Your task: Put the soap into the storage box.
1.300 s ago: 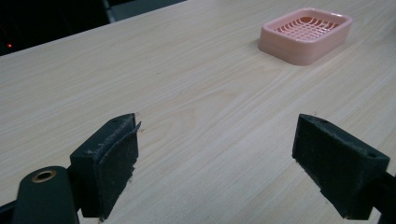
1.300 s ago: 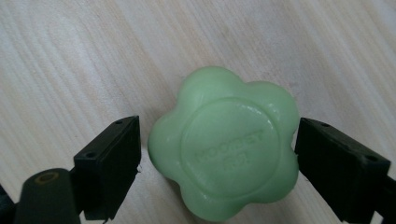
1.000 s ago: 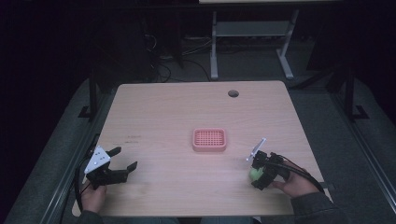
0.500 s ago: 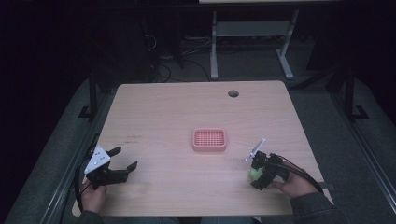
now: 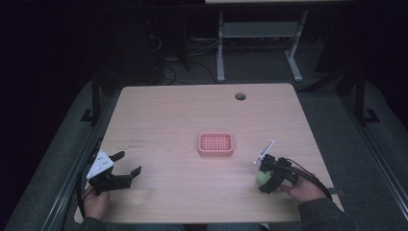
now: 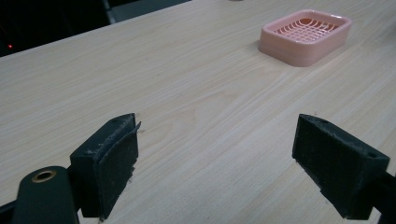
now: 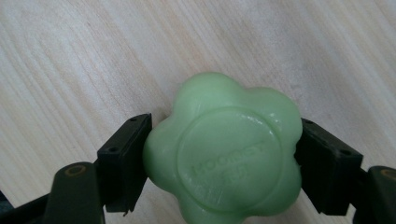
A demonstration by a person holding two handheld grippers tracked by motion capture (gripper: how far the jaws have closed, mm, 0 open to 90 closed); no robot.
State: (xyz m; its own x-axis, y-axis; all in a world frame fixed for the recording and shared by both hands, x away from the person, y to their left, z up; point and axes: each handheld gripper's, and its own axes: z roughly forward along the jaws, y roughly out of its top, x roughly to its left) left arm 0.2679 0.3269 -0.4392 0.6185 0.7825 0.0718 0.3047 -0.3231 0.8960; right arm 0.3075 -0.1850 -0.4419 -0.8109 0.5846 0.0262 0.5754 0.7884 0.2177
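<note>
Pale wood grain covers the bench (image 5: 159,115), which stands in a dark room. Nearest, at the lower right of the high view, the right claw (image 5: 267,179) is clenched on a green soap (image 5: 262,178). In the right gripper view the flower-shaped soap (image 7: 224,149) sits between both jaws, each pressed against a side of it, with bare wood just behind. Whether it rests on the bench or is lifted just clear of it cannot be told.

At the lower left of the high view the left claw (image 5: 126,163) lies released, jaws spread wide, holding nothing. In the left gripper view its pads (image 6: 114,154) stand well apart over bare wood.

Farther up, near the middle of the frame, a pink dish (image 5: 216,144) with a slotted floor sits empty, well apart from both claws. It shows again at the upper right of the left gripper view (image 6: 306,35).

The step in hand looks like the pickup: the grip is made. Next, I judge, the soap should be raised, carried up and left to the dish, centred over the slots, lowered flat, and then let go.
</note>
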